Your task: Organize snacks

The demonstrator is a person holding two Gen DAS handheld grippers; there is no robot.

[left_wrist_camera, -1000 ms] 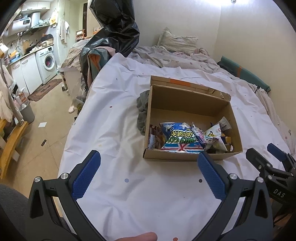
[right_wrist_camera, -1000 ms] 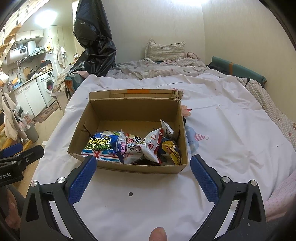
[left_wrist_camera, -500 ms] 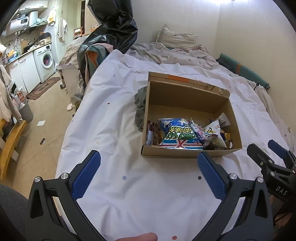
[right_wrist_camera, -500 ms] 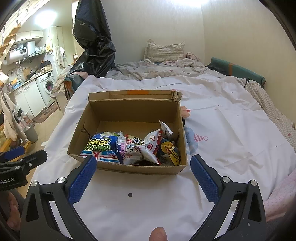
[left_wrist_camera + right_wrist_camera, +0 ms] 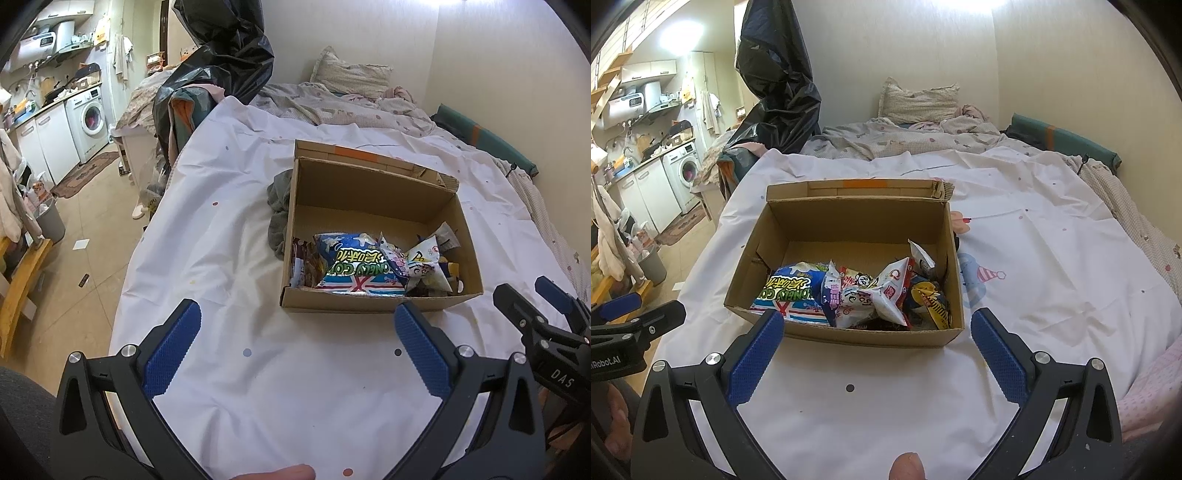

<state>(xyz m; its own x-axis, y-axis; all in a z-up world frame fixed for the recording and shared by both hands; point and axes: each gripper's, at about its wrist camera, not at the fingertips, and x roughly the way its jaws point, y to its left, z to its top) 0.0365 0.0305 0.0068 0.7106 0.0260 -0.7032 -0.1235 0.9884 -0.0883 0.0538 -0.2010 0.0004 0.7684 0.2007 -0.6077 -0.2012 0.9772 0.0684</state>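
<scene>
A cardboard box [image 5: 846, 336] was seen standing on the white sheet [image 5: 1034, 258] of the bed, toward its middle. Snack packets [image 5: 857, 295] were piled against the box's near wall, a blue bag [image 5: 354, 266] lying at their left end. The left gripper [image 5: 295, 321] was held with fingers wide apart and nothing between them, above the sheet near the bed's left edge. The right gripper [image 5: 877, 325] was likewise spread and unloaded, just before the box's near wall. A grey cloth [image 5: 279, 206] was seen touching the box's left side.

Box's near wall hides stuff

Lower snack packets [image 5: 886, 302] sit behind the cardboard box [image 5: 849, 336] front; small print unreadable.
</scene>
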